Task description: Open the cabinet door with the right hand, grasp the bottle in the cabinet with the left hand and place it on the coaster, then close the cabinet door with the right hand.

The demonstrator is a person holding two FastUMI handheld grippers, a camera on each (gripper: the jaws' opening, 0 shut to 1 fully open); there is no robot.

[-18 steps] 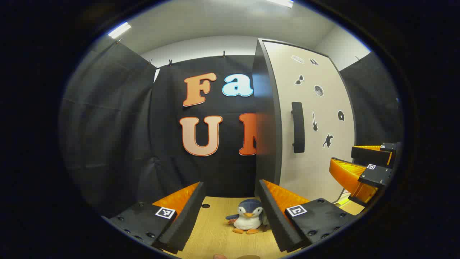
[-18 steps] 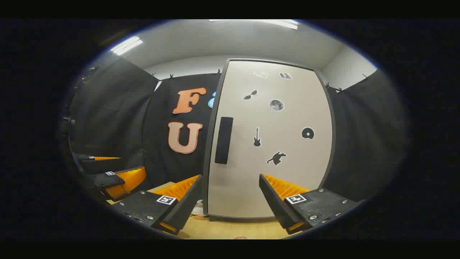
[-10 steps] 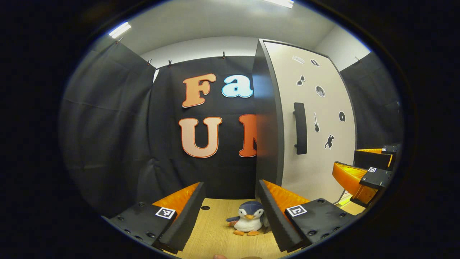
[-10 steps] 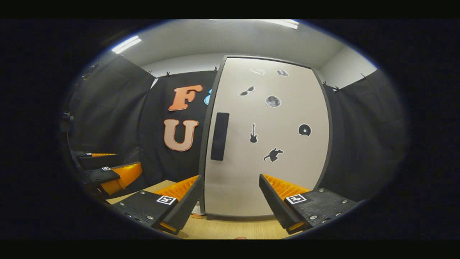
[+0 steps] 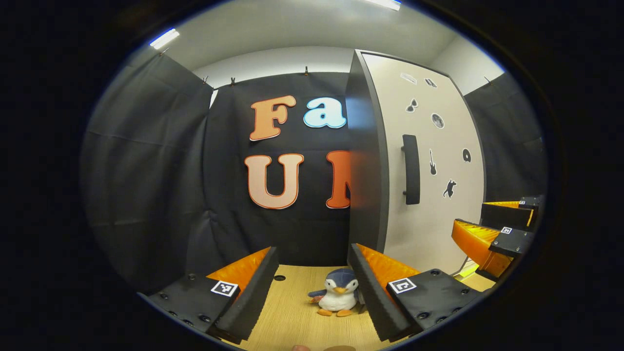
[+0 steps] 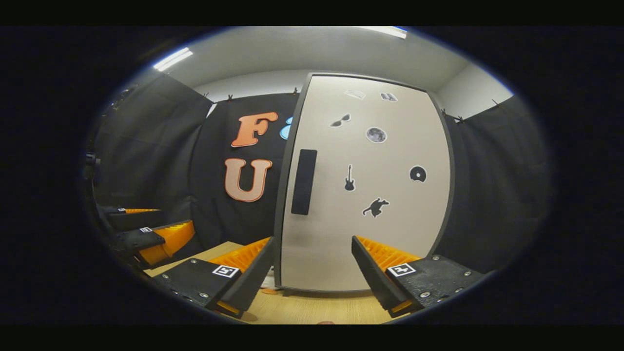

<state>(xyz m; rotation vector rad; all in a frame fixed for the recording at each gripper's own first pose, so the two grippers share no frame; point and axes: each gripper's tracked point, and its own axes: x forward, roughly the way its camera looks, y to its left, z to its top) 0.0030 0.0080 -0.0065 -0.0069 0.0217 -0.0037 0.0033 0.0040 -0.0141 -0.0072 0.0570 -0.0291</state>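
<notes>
A tall cabinet (image 6: 370,185) with a pale door, dark stickers and a dark vertical handle (image 6: 303,182) stands on the wooden table; its door is shut. In the right gripper view my right gripper (image 6: 312,273) is open, facing the door from a short way off, handle up and left of it. In the left gripper view the cabinet (image 5: 429,170) stands to the right with its handle (image 5: 411,169), and my left gripper (image 5: 312,287) is open over the table. The right gripper (image 5: 492,234) shows at the far right there; the left gripper (image 6: 146,234) shows at the left of the right gripper view.
A small plush penguin (image 5: 336,298) sits on the wooden table (image 5: 292,321) by the cabinet's left corner, between my left gripper's fingers in that view. A small round hole (image 5: 279,278) is in the tabletop. Black cloth walls close the booth behind and at both sides.
Both views have shifted slightly: the cabinet handle sits a little higher in the left gripper view and a little right in the right gripper view. The door stays shut.
</notes>
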